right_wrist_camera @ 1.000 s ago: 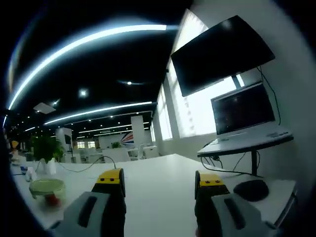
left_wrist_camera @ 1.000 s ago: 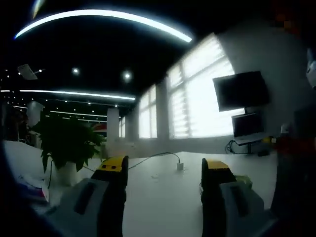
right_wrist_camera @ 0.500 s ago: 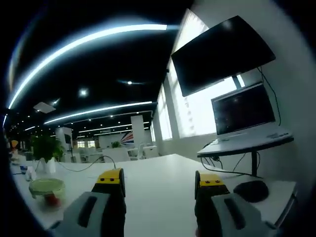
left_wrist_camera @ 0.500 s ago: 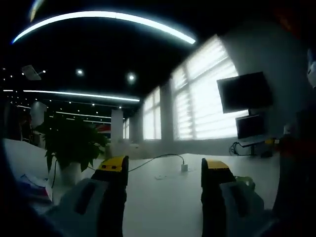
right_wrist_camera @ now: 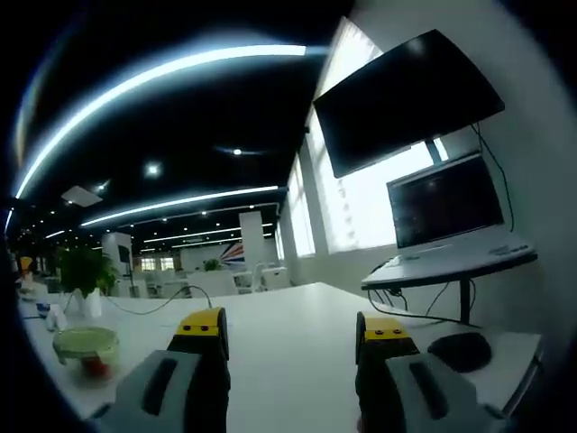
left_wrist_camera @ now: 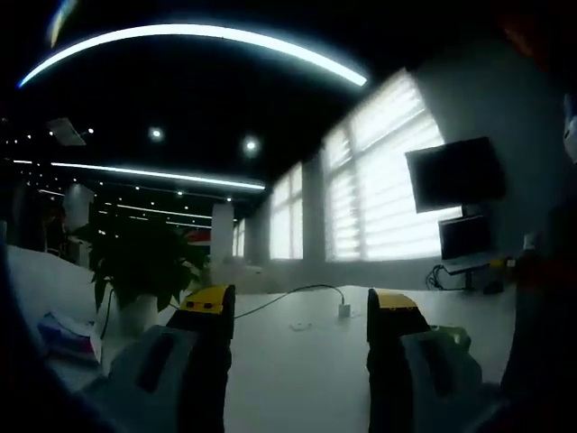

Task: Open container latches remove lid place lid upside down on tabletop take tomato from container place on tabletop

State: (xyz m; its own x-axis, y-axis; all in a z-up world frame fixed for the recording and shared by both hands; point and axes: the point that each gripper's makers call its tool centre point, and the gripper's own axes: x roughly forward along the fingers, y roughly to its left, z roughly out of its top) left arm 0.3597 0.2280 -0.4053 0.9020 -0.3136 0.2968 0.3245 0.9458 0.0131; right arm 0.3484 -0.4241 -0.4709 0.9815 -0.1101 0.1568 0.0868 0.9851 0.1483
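Both grippers held level over a white table [right_wrist_camera: 288, 334], jaws apart and holding nothing.

In the right gripper view, far left on the table: round clear container [right_wrist_camera: 84, 350] with green lid [right_wrist_camera: 84, 337] on, something red inside, likely the tomato [right_wrist_camera: 92, 363], too small to confirm; latches not made out. Behind it a potted plant [right_wrist_camera: 83, 275] and a trailing cable [right_wrist_camera: 153, 305]. Right gripper [right_wrist_camera: 293, 336] at centre, wide open. Further right, a wall monitor [right_wrist_camera: 401, 99], a laptop [right_wrist_camera: 446, 212] on a stand, a dark mouse [right_wrist_camera: 460, 347]. In the left gripper view, dim: potted plant at left, left gripper [left_wrist_camera: 297, 311] open, greenish container edge [left_wrist_camera: 455, 336] half hidden behind the right-hand jaw.
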